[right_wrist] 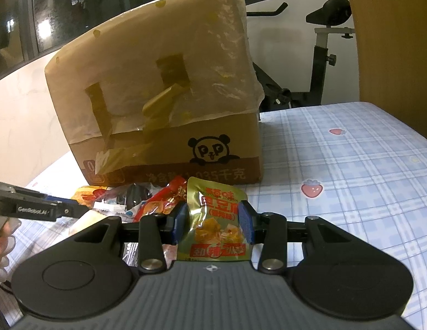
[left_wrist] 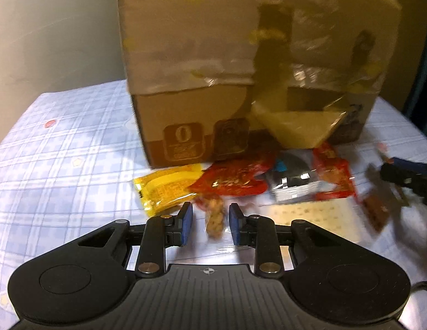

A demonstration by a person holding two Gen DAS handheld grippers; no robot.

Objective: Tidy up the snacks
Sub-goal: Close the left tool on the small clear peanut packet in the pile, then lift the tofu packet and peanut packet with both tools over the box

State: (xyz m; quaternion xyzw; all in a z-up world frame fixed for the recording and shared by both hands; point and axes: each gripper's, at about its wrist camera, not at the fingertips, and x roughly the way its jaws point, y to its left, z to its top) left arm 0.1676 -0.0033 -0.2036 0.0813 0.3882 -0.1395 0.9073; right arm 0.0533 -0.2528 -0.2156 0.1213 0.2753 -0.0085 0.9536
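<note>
A cardboard box (right_wrist: pixel 164 104) is seen standing on a surface covered by a blue checked cloth (right_wrist: pixel 351 170) printed with strawberries; whether that surface is a bench or a bed cannot be told. The box is partly wrapped in clear film, and a panda logo (right_wrist: pixel 210 148) is printed on its lower front. A heap of snack packets is seen lying against the foot of the box: a yellow packet (left_wrist: pixel 164 189), a red packet (left_wrist: pixel 235 181), a silver packet (left_wrist: pixel 293 181) and a second red packet (left_wrist: pixel 334 176), touching or overlapping one another. The right claw (right_wrist: pixel 213 222) is clamped on a green-gold packet (right_wrist: pixel 213 228), which is held upright between the blue pads just in front of the heap. The left claw (left_wrist: pixel 210 221) is seen with its pads slightly apart; a clear pouch (left_wrist: pixel 213 220) of brownish pieces lies between them, but the view is blurred and pad contact cannot be confirmed. In the left wrist view the right claw is seen at the right edge, blurred. An exercise bike (right_wrist: pixel 320 55) is seen behind the box.
</note>
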